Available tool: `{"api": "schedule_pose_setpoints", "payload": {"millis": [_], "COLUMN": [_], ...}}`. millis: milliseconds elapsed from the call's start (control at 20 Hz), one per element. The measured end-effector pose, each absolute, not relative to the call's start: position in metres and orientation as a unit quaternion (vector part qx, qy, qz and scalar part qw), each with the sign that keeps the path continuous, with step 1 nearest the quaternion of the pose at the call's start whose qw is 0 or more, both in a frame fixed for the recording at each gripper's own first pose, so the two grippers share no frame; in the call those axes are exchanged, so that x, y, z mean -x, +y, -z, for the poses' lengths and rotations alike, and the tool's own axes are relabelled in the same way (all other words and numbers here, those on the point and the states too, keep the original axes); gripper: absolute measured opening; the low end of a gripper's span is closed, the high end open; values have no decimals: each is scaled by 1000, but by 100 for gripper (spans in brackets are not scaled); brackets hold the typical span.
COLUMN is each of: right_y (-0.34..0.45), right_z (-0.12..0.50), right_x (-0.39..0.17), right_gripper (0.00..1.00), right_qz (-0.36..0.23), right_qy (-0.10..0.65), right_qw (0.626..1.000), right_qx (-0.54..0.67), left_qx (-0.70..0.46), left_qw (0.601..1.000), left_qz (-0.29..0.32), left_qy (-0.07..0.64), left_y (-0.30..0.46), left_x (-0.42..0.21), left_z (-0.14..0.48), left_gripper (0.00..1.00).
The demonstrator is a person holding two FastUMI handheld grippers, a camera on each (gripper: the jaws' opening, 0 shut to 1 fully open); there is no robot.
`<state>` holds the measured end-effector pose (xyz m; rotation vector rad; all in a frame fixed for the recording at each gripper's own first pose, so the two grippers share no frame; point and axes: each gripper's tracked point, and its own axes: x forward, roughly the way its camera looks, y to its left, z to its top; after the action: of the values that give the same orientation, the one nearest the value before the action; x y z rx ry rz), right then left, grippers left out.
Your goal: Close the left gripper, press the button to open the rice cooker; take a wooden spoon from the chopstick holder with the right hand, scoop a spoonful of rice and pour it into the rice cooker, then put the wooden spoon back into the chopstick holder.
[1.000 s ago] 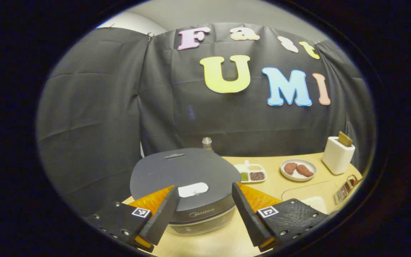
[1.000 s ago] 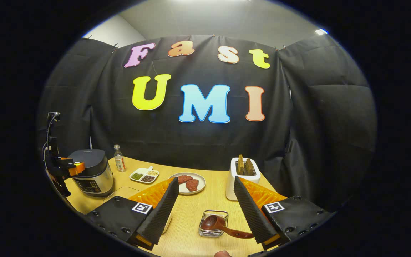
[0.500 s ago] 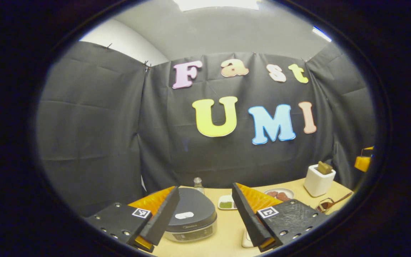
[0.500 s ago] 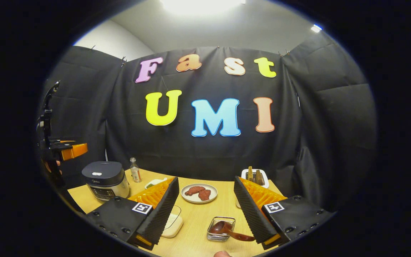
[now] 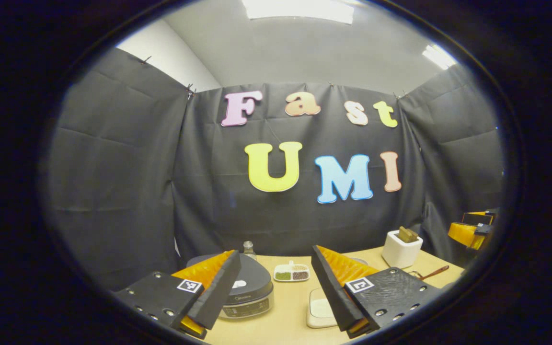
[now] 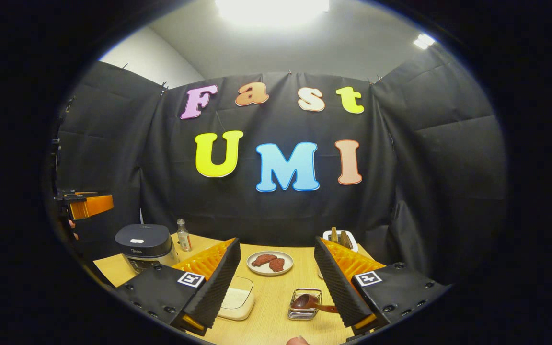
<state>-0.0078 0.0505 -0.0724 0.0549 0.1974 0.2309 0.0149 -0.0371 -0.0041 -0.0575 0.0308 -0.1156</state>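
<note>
Right claw [image 6: 276,282] open, wooden spoon [image 6: 310,303] below

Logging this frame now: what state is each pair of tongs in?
Left tongs: open, holding nothing.
Right tongs: open, holding nothing.

Both cameras sit high above the worktop [image 5: 285,311], facing the back wall from some distance. Both views share the rice cooker [image 6: 145,245] and worktop.
</note>
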Motion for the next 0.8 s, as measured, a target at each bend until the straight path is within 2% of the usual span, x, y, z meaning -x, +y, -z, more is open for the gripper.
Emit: {"api": "schedule_pose_setpoints", "payload": {"millis": [300, 350, 450, 500, 750, 800], "right_y": [47, 46, 44, 43, 41, 41], "right_z": [60, 58, 55, 53, 44, 42], "right_x": [27, 29, 31, 32, 37, 38], "right_gripper": [98, 98, 98, 98, 98, 98], "right_qz": [-97, -96, -92, -90, -87, -86], "right_qy": [83, 82, 81, 80, 72, 71], "right_qw": [991, 992, 992, 992, 993, 993], "right_qx": [-28, -31, -36, -37, -28, -28], "left_qx": [15, 11, 11, 12, 14, 15], "left_qw": [998, 998, 998, 998, 997, 998], "left_qz": [63, 63, 66, 66, 66, 64], "left_qy": [-4, -9, -17, -21, -25, -24], "left_y": [-27, -27, -28, -28, -25, -23], "left_x": [-3, -1, 3, 5, 15, 15], "left_z": [-17, -21, -28, -31, -33, -32], "left_gripper": [93, 89, 92, 89, 89, 92]}}
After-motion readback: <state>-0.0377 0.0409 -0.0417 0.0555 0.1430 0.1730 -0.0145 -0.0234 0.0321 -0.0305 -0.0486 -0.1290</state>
